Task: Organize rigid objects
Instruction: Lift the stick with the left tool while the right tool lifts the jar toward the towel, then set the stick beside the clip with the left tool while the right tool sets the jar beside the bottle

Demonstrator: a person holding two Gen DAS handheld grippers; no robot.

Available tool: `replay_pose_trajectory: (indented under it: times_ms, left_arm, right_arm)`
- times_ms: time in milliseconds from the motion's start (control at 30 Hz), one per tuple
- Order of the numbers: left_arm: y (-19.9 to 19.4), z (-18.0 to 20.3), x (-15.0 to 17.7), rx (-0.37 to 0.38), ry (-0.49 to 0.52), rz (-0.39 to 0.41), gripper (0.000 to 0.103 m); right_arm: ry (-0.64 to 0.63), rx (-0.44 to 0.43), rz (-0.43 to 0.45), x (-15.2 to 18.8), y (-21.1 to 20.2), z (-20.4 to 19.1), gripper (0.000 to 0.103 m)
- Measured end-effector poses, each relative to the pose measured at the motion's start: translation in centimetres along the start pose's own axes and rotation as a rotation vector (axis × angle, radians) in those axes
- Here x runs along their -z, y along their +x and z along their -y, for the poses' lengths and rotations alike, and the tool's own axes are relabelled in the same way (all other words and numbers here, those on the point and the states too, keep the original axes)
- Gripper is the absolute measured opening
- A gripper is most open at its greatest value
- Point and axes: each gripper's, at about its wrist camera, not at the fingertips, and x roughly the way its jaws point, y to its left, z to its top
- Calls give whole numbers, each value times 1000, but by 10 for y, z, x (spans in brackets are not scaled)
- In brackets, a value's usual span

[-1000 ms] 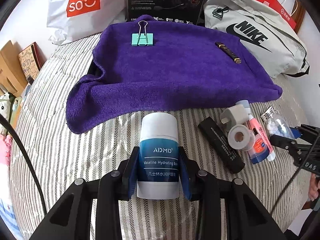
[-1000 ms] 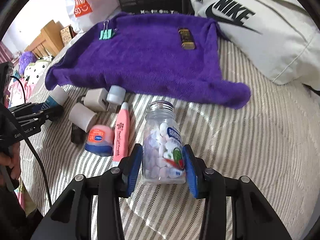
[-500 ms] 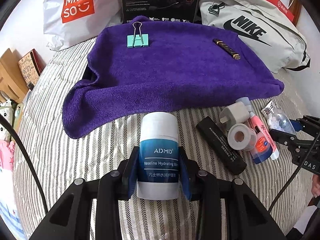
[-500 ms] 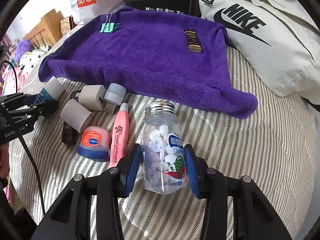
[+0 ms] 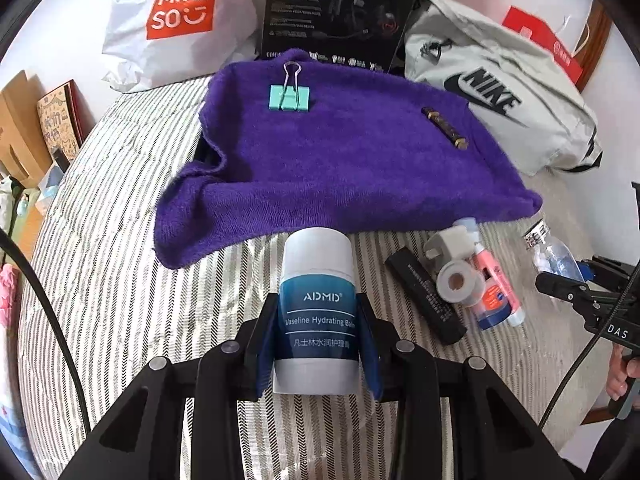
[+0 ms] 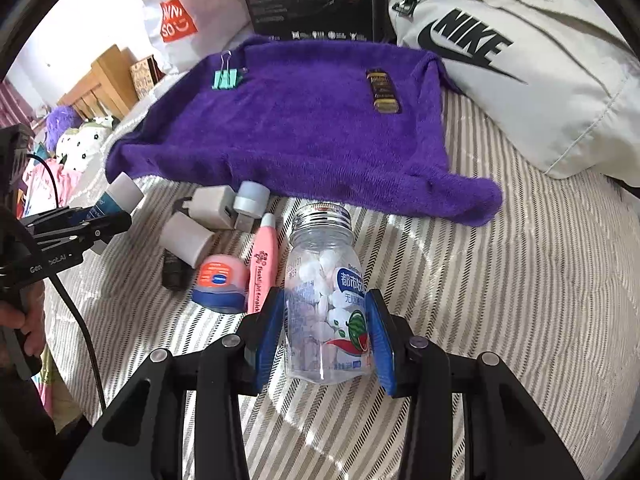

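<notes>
Left gripper [image 5: 318, 344] jaws clamp a smooth cylindrical balm stick [image 5: 317, 312]; right gripper [image 6: 326, 336] jaws pinch a clear mint bottle [image 6: 326, 300].

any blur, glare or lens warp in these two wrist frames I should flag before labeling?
Left wrist view: strong fisheye bend with dark corners; the Nike bag is slightly smeared, while the balm stick in the left tool reads sharp. Right wrist view: same warp, overexposed window at upper left, and bright glints on the mint bottle in the right tool.
</notes>
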Motion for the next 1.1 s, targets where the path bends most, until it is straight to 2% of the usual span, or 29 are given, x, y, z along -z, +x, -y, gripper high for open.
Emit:
replay_pose_trajectory:
  times_ms: [167, 433, 700, 900, 1100]
  left_arm:
    - [-10, -4, -1, 16, -11, 12, 34]
    - [-21, -11, -14, 21, -12, 37, 34]
    - [-26, -18, -48, -1, -3, 74, 34]
    - [-13, -23, -76, 23, -12, 76, 34]
    - [9, -26, -94, 42, -23, 52, 34]
  right_arm:
    - [-9, -30, 33, -5, -16, -1, 41]
    - [-25, -32, 57, -18, -25, -2, 41]
    - [-52, -24, 95, -61, -27, 7, 41]
    - [-58, 10, 83, -103, -9, 19, 41]
    - [-87, 40, -16, -123, 42, 23, 41]
